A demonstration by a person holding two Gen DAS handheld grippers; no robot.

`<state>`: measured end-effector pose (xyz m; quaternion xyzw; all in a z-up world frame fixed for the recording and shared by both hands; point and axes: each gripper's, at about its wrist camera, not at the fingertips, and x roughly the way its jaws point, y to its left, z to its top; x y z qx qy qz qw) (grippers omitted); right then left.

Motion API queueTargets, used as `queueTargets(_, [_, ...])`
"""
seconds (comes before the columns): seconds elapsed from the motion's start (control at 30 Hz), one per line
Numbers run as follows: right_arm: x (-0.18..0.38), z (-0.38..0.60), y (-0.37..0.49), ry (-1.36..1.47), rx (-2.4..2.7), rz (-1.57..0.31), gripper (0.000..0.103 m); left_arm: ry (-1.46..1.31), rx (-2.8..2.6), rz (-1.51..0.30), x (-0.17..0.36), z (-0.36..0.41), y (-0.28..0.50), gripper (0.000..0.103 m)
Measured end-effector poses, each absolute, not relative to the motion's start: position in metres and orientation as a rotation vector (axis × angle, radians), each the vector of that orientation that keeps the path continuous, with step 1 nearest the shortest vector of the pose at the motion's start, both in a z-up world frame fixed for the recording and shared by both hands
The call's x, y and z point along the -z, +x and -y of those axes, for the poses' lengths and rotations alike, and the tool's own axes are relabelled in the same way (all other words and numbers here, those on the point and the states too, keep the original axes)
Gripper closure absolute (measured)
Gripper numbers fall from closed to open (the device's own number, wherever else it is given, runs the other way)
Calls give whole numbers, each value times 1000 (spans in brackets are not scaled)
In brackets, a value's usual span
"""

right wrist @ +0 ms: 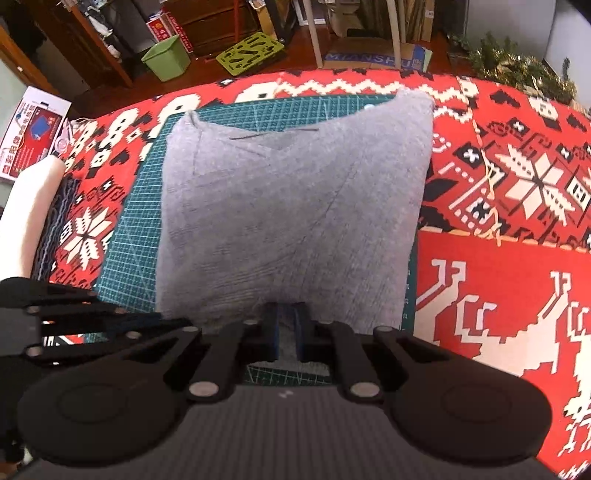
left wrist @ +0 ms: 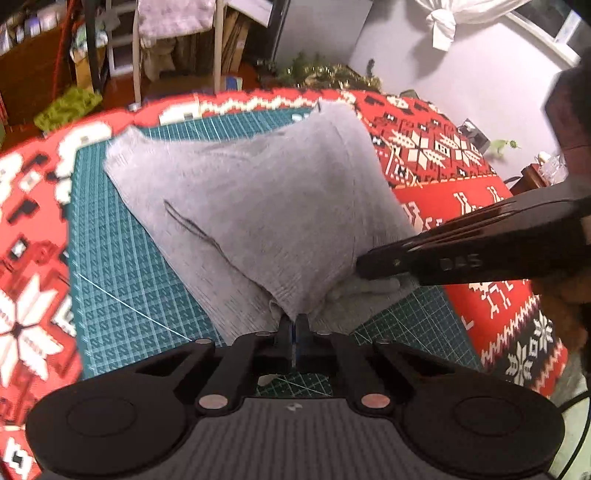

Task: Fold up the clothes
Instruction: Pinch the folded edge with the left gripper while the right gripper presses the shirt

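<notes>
Both wrist views close, angled down; share grey garment on mat.

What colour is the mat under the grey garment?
The mat is teal green with a pale grid, seen best in the left wrist view.

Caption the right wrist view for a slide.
Right gripper pinching the near hem of a grey sweater spread on a green cutting mat over a red patterned cloth.

Grey wall, wooden floor, green bin, cluttered shelves.
</notes>
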<state>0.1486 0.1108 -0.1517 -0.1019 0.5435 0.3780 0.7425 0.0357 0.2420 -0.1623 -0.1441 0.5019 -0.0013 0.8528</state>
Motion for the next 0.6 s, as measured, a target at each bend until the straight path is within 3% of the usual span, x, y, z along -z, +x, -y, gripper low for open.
queueTargets(0.17, [137, -119, 143, -195, -893, -1159, 94, -390, -17, -1078, 164, -253, 34, 99])
queueTargets(0.5, [163, -157, 127, -246, -986, -1258, 94, -473, -67, -1101, 151, -279, 12, 98])
queueTargets(0.6, [157, -157, 125, -245, -991, -1256, 94, -537, -98, -1061, 142, -297, 14, 89])
